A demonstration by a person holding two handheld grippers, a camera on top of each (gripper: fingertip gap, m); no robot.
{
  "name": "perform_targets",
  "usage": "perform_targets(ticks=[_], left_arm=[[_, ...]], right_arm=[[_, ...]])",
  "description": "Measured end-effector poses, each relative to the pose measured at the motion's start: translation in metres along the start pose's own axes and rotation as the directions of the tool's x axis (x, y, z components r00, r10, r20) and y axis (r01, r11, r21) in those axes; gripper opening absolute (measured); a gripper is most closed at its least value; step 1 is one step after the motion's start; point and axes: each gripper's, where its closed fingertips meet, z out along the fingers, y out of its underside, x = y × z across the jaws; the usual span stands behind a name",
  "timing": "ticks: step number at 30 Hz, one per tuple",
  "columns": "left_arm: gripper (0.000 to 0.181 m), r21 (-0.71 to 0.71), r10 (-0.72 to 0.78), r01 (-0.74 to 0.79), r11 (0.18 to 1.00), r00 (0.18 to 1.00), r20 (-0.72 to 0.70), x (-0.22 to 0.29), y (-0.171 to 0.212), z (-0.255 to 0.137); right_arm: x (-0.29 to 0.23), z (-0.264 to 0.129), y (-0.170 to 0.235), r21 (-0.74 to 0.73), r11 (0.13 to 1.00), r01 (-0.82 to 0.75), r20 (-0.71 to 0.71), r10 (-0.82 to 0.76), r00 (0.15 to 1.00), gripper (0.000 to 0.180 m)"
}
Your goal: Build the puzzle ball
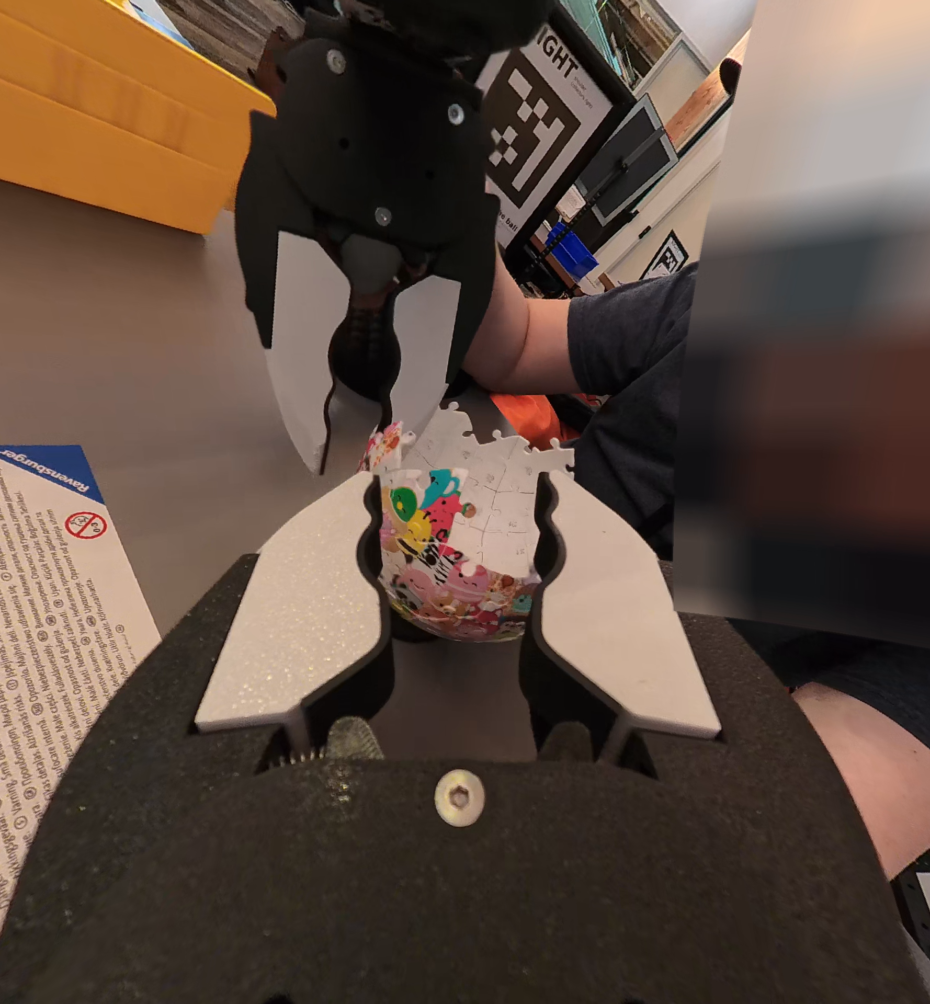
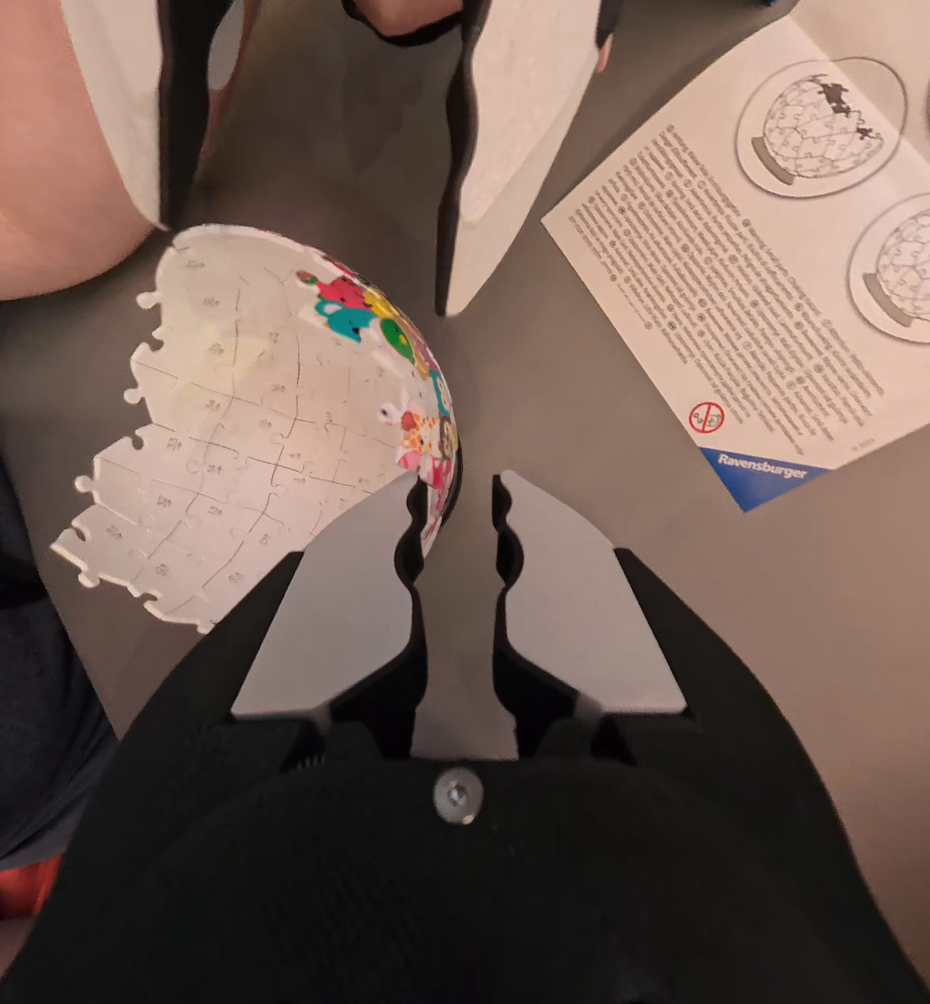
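Note:
The puzzle ball point(image 1: 452, 548) is a partly built shell: coloured cartoon pictures outside, white numbered pieces inside, a jagged open rim. It sits on the grey table point(image 1: 126, 337) between my left gripper's point(image 1: 457, 478) white fingers, which close against its two sides. In the right wrist view the shell point(image 2: 245, 424) lies with its hollow facing up, and the left gripper point(image 2: 305, 269) spans it from the far side. My right gripper point(image 2: 457, 478) is slightly open, its fingers either side of the shell's coloured wall at the rim. It comes down from above in the left wrist view point(image 1: 362, 448).
A yellow box point(image 1: 98, 125) stands at the far left of the table. A printed instruction leaflet point(image 2: 778, 271) lies beside the ball and also shows in the left wrist view point(image 1: 33, 652). A person's forearm point(image 1: 512, 337) is behind the ball. A black-and-white marker board point(image 1: 533, 125) stands beyond. About 8 centimeters separates my left fingertips from my right.

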Motion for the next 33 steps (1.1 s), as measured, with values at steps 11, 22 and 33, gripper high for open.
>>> perform_targets(ticks=[11,22,33], left_arm=[[0.054,0.01,0.007,-0.007,1.0,1.0,0.006,0.002,-0.002,-0.003],[0.053,0.004,0.009,-0.009,1.0,1.0,0.003,0.003,-0.001,-0.001],[0.053,0.007,0.0,-0.001,1.0,1.0,0.012,0.002,-0.002,-0.004]], right_arm=[[0.002,-0.028,-0.004,0.098,0.988,-0.12,-0.134,0.133,0.982,0.037],[0.001,-0.011,0.01,0.016,0.984,-0.178,-0.191,0.178,0.965,0.03],[-0.009,-0.046,-0.002,0.117,0.982,-0.15,-0.173,0.169,0.97,0.03]])
